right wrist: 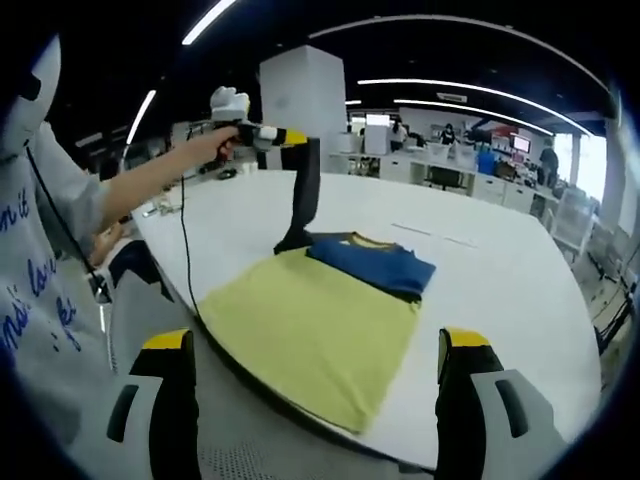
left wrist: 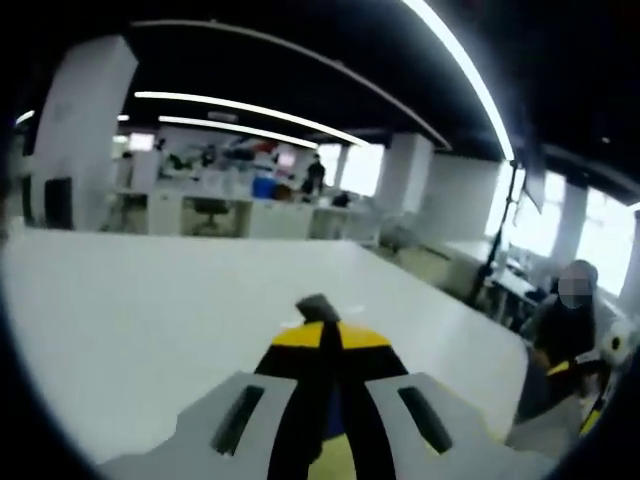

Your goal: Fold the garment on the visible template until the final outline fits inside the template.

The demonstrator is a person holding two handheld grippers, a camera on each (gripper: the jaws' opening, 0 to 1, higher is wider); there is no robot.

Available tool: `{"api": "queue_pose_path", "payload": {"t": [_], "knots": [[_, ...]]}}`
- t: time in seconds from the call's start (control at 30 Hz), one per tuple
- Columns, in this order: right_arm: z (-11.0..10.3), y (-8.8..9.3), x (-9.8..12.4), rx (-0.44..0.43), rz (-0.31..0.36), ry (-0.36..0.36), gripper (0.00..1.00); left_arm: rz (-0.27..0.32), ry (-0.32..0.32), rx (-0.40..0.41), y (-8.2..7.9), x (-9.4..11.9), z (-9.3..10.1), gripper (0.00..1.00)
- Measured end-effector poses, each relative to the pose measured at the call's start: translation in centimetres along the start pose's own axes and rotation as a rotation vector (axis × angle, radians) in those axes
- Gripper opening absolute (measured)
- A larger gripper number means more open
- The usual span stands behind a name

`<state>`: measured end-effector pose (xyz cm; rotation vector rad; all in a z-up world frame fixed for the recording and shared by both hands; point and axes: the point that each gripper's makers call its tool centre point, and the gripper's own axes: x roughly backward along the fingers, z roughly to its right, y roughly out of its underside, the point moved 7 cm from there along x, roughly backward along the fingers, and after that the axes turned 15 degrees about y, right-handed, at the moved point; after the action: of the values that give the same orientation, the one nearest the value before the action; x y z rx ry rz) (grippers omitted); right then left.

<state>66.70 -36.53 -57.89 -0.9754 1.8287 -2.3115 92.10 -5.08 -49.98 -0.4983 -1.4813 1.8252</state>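
Garment (right wrist: 372, 262): blue, partly folded on the yellow template (right wrist: 310, 335) atop the white table (right wrist: 500, 290). Left gripper (right wrist: 300, 142) pinches a dark sleeve (right wrist: 303, 200), lifted high. Right gripper (right wrist: 315, 400) jaws spread, empty. Fold underway; next, lay sleeve inward.

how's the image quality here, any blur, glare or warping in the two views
Left gripper view: soft and hazy, the white table washed out, ceiling light strips bowed by the fisheye. Right gripper view: sharper, the garment and yellow template evenly lit with little shadow, the table edge curved, windows at far right blown out.
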Motion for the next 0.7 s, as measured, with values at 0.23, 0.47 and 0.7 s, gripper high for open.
{"api": "queue_pose_path", "payload": {"t": [0.23,0.47,0.7], "knots": [[-0.3,-0.1,-0.1,-0.01,0.001,-0.013,1.0,-0.039,0.051,0.007,1.1,-3.3,1.0,0.0],[-0.3,-0.1,-0.2,-0.007,-0.004,-0.026,1.0,-0.072,0.071,0.047,3.0,-6.0,0.7,0.0],[0.4,0.8,0.2,-0.022,-0.025,-0.015,1.0,-0.07,0.073,0.085,3.8,-7.8,0.6,0.0]]}}
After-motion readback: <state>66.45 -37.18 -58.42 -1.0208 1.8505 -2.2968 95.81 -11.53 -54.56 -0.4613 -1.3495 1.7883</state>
